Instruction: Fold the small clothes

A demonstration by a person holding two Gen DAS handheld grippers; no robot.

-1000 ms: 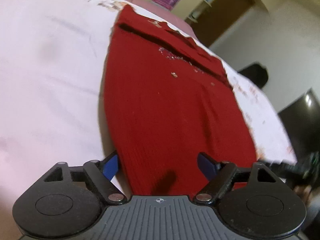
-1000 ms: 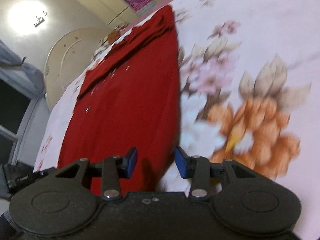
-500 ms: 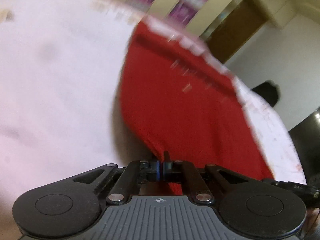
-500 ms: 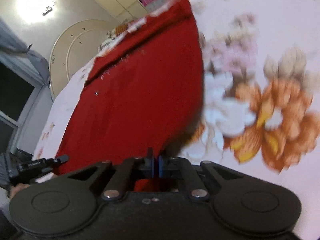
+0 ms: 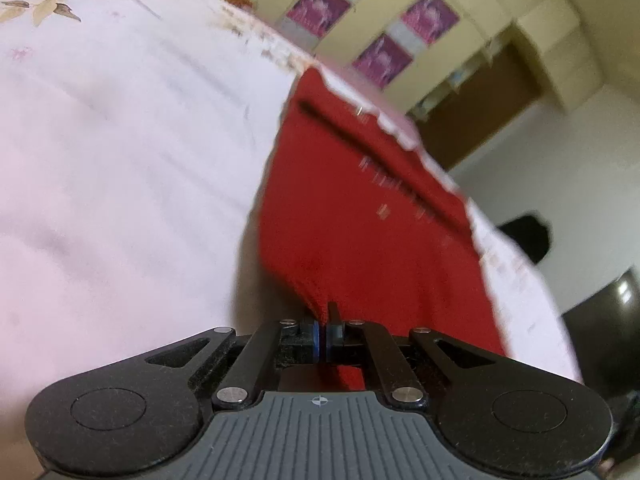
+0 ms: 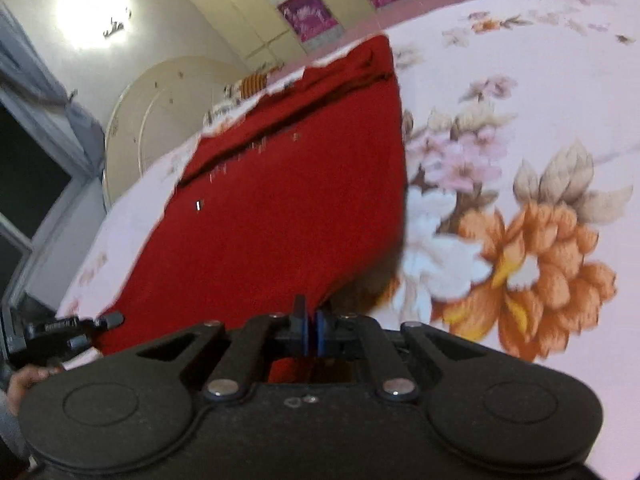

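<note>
A red knitted garment (image 5: pixel 360 216) lies spread on a pale floral bedsheet (image 5: pixel 120 160), its far end folded over with small shiny studs. My left gripper (image 5: pixel 322 334) is shut on the garment's near left corner, and the cloth rises off the sheet toward its blue pads. In the right wrist view the same red garment (image 6: pixel 288 208) stretches away, and my right gripper (image 6: pixel 310 330) is shut on its near right corner, lifted a little above the bedsheet (image 6: pixel 520 160). The other gripper's black body (image 6: pixel 60 332) shows at the lower left there, with a hand under it.
Cream wardrobe doors with purple panels (image 5: pixel 384 20) stand beyond the bed. A round cream headboard (image 6: pixel 160 120) rises at the bed's far side, near a dark window (image 6: pixel 24 184). Dark furniture (image 5: pixel 608 320) stands to the bed's right.
Both grippers stood open over the garment's near hem a second ago; both have shut on its corners. The near edge has lifted off the sheet, and both views have tilted upward.
</note>
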